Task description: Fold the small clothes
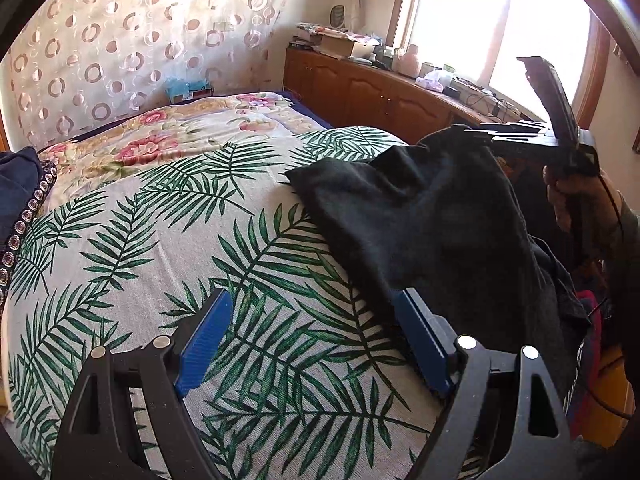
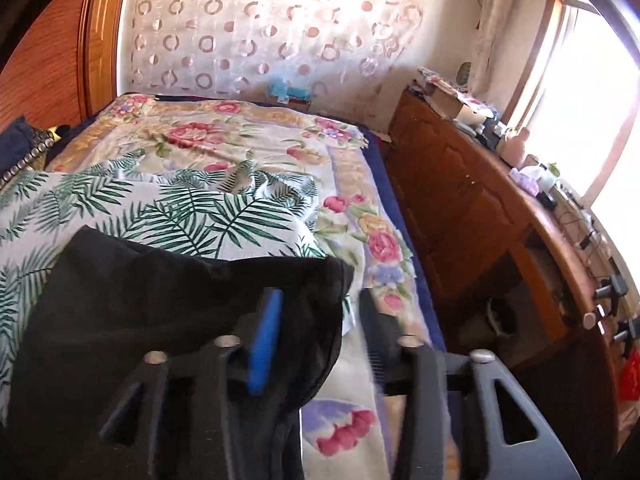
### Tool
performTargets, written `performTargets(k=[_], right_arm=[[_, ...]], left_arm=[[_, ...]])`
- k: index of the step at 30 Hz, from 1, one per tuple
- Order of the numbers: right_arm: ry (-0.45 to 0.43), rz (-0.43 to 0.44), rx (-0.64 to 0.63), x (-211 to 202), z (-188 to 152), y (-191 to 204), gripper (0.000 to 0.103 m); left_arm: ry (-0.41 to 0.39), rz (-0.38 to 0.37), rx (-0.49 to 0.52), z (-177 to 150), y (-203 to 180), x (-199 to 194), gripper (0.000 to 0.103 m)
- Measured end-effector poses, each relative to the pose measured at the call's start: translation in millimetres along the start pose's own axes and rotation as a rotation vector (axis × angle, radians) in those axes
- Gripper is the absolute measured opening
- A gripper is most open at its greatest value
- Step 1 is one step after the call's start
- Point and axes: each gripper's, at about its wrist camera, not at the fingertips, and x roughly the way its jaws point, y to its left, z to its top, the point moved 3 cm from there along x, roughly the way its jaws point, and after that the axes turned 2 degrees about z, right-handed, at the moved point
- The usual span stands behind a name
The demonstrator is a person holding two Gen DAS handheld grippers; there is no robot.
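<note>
A dark grey garment point(image 1: 432, 220) lies partly on the palm-leaf sheet point(image 1: 200, 248) and is lifted at its right side. My left gripper point(image 1: 316, 336) is open just above the sheet, its right blue pad point(image 1: 422, 342) at the garment's lower edge. My right gripper point(image 1: 516, 130) shows in the left wrist view, held by a hand, with the garment's raised corner hanging from its fingers. In the right wrist view the right gripper point(image 2: 320, 328) has its jaws apart, the blue left pad point(image 2: 264, 344) lies against the garment point(image 2: 160, 312), and the grip is unclear.
A floral quilt point(image 1: 180, 136) covers the bed beyond the leaf sheet. A wooden cabinet point(image 2: 472, 216) with clutter on top runs along the right under the window. A dark blue studded item point(image 1: 20, 200) lies at the left. Bright clothes point(image 1: 592, 320) hang at the far right.
</note>
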Motion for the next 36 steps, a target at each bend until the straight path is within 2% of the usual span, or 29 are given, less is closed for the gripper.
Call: performTargets(k=[6,11,18,23,27,32,36], right_arm=[[-0.039,0.092,0.004,-33.7,-16.7,-13.0,0.048],[-0.030,0.188,0.004,-61.9,-57.9,0.1,0.048],[-0.005,0.268,-0.025,-93.7,-119.4,27.2,0.048],[0.026,0.254,-0.073,-108.2,-149.1,31.5,0.048],[0.067,0.200,-0.081,-109.4,-165.8,22.3,0.048],[0.096,0.155,0.032,-124.4,-191.9,-26.0,0.048],[0.091,0.119,0.100,-133.2,-195.0,-48.8,0.048]], left_arm=[[-0.015,-0.001,0.013,-3.6,-16.4,-11.2,0.085],[-0.022,0.002,0.032,-9.1,-31.8,-17.0,0.085],[-0.008,0.005,0.058,-24.2,-53.6,-25.1,0.085],[0.012,-0.002,0.069,-33.8,-66.5,-26.6,0.085],[0.038,-0.014,0.081,-42.7,-74.2,-23.1,0.085],[0.062,-0.014,0.084,-49.7,-75.5,-20.8,0.085],[0.073,-0.037,0.085,-55.9,-79.0,-24.2,0.085]])
